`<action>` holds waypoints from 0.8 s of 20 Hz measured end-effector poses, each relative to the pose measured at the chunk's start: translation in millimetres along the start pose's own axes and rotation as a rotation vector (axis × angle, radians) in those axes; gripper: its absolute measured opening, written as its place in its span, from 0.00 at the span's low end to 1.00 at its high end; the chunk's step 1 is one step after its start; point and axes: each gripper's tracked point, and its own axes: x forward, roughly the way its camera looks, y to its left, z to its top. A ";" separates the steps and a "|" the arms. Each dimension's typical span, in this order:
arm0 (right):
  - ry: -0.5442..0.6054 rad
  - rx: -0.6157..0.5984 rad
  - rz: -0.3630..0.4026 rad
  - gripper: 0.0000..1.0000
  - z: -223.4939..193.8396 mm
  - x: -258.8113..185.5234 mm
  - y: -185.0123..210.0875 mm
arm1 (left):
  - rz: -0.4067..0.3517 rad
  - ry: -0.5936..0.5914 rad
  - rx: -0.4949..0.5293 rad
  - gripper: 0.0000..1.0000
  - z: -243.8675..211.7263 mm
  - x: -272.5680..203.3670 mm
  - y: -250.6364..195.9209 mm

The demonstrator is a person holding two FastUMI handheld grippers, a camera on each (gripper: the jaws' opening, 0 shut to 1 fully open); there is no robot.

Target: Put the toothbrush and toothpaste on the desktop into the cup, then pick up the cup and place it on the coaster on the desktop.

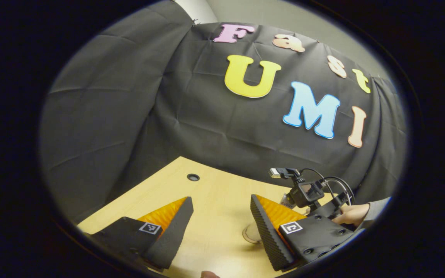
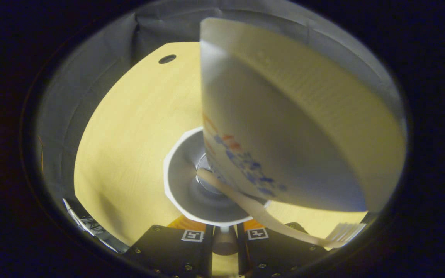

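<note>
In the right gripper view I look down into a white cup [image 2: 185, 185] standing on the wooden desktop [image 2: 129, 127]. A large toothpaste tube [image 2: 284, 116] leans out of it, and a pale toothbrush [image 2: 269, 220] lies across its rim with the bristles toward me. My right gripper [image 2: 225, 231] is shut on the cup's near wall. In the left gripper view my left gripper [image 1: 220, 200] hangs open over the desktop [image 1: 214, 193] with nothing between its fingers. A pale round coaster [image 1: 250, 233] peeks out beside its right finger.
In the left gripper view the camera mount [image 1: 307, 191] of the other gripper and the hand [image 1: 352, 214] holding it are at the right. A small round cable hole [image 1: 193, 177] lies near the desk's far edge, by the black cloth wall.
</note>
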 end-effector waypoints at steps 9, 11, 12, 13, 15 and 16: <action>-0.048 0.008 -0.012 0.49 -0.4 -19.6 -7.2 | -0.021 0.005 0.000 0.96 -2.0 1.5 -5.4; -0.068 0.010 -0.014 0.63 -2.6 -26.0 -7.3 | -0.030 0.007 0.002 0.96 -1.2 1.1 -10.2; -0.078 0.016 -0.009 0.69 -3.4 -30.2 -6.9 | -0.035 0.007 0.001 0.96 -1.4 1.0 -11.6; -0.088 0.024 -0.002 0.80 -6.8 -32.8 -6.0 | -0.043 0.007 0.000 0.96 -1.2 1.1 -14.1; -0.113 0.043 0.012 0.85 -12.6 -43.6 -4.7 | -0.052 0.011 0.011 0.96 -2.8 1.2 -17.8; -0.129 0.055 0.017 0.85 -14.8 -50.5 -5.3 | -0.056 0.013 0.018 0.96 -3.8 2.4 -19.3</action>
